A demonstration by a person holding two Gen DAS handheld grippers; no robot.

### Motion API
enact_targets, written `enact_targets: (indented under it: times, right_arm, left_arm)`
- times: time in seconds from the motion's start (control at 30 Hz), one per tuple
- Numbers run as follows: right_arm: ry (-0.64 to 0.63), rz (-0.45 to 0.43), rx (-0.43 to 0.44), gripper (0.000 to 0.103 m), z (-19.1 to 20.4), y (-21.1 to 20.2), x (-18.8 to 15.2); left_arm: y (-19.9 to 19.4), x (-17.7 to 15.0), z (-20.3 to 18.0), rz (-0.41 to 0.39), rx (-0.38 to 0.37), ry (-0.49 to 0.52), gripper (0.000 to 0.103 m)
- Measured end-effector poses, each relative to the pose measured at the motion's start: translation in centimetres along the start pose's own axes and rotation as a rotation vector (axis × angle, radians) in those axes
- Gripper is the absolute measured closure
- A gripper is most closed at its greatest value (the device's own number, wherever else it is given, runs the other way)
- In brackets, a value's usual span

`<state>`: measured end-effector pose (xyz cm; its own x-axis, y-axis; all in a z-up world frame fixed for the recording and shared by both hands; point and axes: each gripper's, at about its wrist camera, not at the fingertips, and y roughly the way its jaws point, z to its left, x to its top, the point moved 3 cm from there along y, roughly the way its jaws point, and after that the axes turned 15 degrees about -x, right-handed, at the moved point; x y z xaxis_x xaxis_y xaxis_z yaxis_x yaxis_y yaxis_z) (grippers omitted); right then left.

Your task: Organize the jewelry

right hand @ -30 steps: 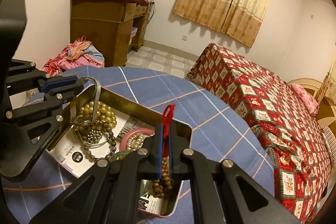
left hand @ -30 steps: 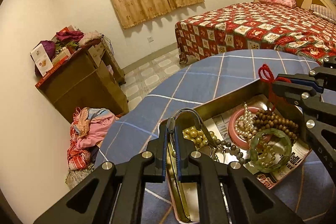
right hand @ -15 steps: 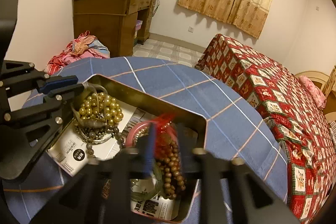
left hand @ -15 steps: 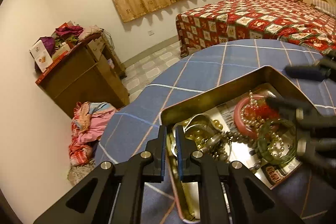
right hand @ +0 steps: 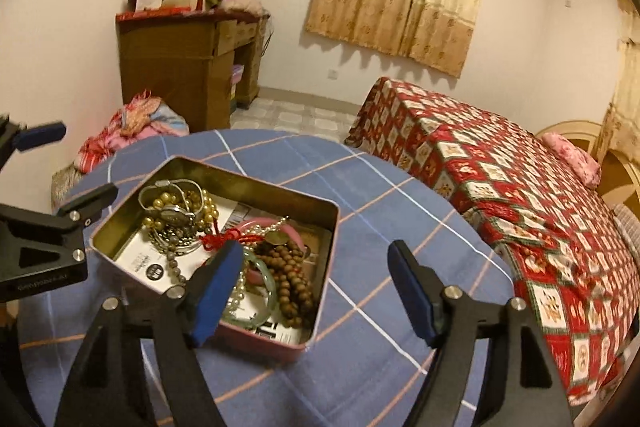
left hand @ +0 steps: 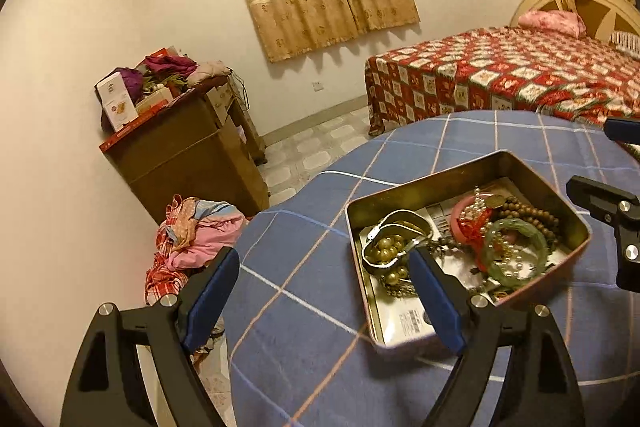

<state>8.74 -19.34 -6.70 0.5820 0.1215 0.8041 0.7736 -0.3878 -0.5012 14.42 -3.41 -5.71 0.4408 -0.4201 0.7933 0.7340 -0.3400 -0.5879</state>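
Observation:
A metal tin (left hand: 424, 179) (right hand: 224, 169) on the blue checked tablecloth holds jewelry: a silver bracelet with gold pearls (left hand: 386, 247) (right hand: 176, 201), a brown bead string with a red tassel (left hand: 528, 213) (right hand: 290, 273), a green bangle (left hand: 516, 251) (right hand: 264, 301) and a pink bangle (right hand: 296, 233). My left gripper (left hand: 322, 289) is open and empty, raised at the tin's left end. My right gripper (right hand: 314, 287) is open and empty, above the tin's near right corner.
The round table (left hand: 304, 291) ends close on the left. A wooden cabinet (left hand: 188, 163) with clutter on top and a heap of clothes (left hand: 192, 239) stand by the wall. A bed with a red patterned cover (right hand: 520, 195) lies to the right.
Both grippers have opened and drawn back. The left one let go of the silver bracelet and the right one let go of the red-tasselled bead string; both now lie in the tin.

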Motion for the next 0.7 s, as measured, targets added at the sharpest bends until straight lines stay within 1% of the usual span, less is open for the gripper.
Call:
enact_targets:
  times: [0.17, 0.33, 0.7]
  right_arm:
    - [0.021, -0.031, -0.008, 0.020, -0.5, -1.7, -0.1]
    - [0.052, -0.043, 0.001, 0.019, -1.1, -2.4, -0.1]
    - [0.064, -0.064, -0.002, 0.015, -1.8, -3.4, -0.2]
  left_arm:
    - [-1.8, -0.2, -0.4, -0.028, 0.003, -0.020, 0.016]
    - [-3.2, -0.1, -0.3, -0.046, 0.011, -0.028, 0.016]
    - [-4.3, 0.3, -0.4, -0.065, 0.017, -0.029, 0.016]
